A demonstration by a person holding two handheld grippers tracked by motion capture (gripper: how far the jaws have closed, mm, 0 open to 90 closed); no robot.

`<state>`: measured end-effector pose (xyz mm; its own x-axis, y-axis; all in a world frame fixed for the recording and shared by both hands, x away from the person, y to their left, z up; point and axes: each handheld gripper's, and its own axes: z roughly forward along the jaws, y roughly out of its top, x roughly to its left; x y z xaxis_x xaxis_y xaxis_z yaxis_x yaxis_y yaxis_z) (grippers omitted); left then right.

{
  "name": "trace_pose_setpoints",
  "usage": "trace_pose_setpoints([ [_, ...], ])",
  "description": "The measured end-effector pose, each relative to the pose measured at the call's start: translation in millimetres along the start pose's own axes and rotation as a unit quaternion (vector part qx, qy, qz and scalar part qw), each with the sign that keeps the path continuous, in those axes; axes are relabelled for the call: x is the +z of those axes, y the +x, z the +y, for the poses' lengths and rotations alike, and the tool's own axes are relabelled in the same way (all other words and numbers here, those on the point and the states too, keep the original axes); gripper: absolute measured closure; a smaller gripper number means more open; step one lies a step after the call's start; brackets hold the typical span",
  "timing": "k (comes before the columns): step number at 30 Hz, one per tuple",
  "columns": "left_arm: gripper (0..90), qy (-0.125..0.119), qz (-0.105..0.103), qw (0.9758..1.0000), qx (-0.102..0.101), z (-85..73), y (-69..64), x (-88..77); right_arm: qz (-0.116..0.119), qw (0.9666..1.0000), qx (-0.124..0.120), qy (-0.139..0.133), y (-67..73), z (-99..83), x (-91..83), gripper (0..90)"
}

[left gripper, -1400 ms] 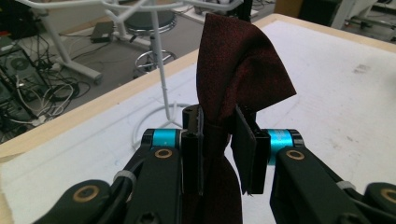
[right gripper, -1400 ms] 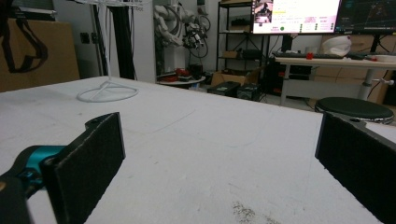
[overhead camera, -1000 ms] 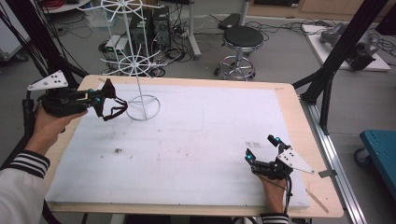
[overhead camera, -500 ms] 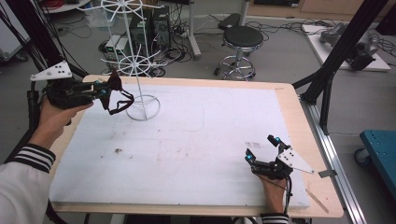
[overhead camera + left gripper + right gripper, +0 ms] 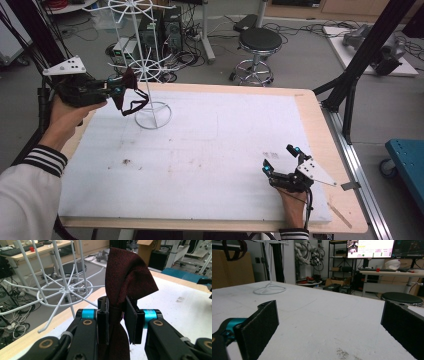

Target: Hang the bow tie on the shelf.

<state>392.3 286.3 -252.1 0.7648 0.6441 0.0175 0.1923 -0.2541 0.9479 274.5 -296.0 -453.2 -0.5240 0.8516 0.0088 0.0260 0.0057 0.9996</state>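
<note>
A dark maroon bow tie [image 5: 126, 280] with a black strap loop [image 5: 134, 106] is pinched at its knot by my left gripper [image 5: 116, 89], which is shut on it and held up at the table's far left. Just beyond it stands a white wire rack [image 5: 145, 65] with a ring base [image 5: 153, 116] on the white table cover; its lower wheel of spokes [image 5: 65, 290] is close to the tie. My right gripper [image 5: 279, 159] rests open near the table's front right corner, its black pads [image 5: 263, 325] wide apart over bare cover.
The white cover [image 5: 210, 150] lies on a wooden table [image 5: 320, 125] with a few dark smudges [image 5: 125, 161]. Behind the table are a black stool [image 5: 259, 40], cables and computer boxes on the floor. A black frame leg [image 5: 360, 65] rises at the right.
My left gripper has risen and moved right with the bow tie, closer to the rack's lower wheel. The right gripper has stayed put.
</note>
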Motion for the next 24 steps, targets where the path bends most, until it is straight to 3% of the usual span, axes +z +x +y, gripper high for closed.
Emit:
trace_pose_setpoints([
  [8,73.7,0.012,0.004,0.9999,0.002,4.2,4.3,11.4,-0.001,1.0,0.001,-0.002,-0.4,-0.1,0.1,0.7],
  [24,73.6,0.027,0.032,0.9991,0.001,7.7,22.3,26.2,0.001,1.0,0.005,0.0,-0.4,0.1,-0.4,0.7],
])
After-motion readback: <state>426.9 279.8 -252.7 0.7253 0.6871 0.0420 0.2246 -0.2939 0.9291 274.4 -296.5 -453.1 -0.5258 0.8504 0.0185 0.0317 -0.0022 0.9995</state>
